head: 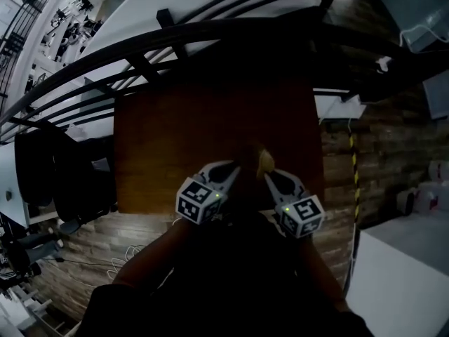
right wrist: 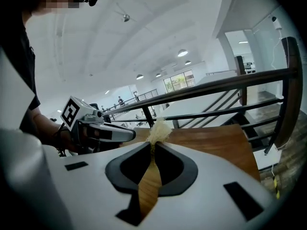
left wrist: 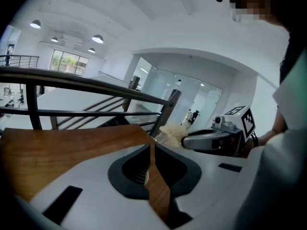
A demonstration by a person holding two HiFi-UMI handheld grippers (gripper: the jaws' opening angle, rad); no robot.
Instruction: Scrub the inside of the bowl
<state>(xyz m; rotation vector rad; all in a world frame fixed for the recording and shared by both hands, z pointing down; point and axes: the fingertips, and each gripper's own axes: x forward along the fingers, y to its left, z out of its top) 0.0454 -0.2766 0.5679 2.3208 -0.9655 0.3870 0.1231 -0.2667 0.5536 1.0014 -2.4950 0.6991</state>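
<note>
The right gripper (right wrist: 154,145) has its jaws clenched on a pale, fibrous scrubber (right wrist: 159,130), whose tuft sticks out at 12 o'clock past the tips. The left gripper (left wrist: 152,145) has its jaws all but together with nothing between them, and the scrubber lies at its 1 o'clock. Both hang over the wooden tabletop (head: 210,132).

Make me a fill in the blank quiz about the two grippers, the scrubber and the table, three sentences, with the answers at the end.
1. The pale fibrous scrubber is pinched at the jaw tips of the ____ gripper.
2. The left gripper has its jaws together, and between them there is ____.
3. In the head view both grippers hang over the near edge of a ____ table.

Missing words: right; nothing; wooden
</note>
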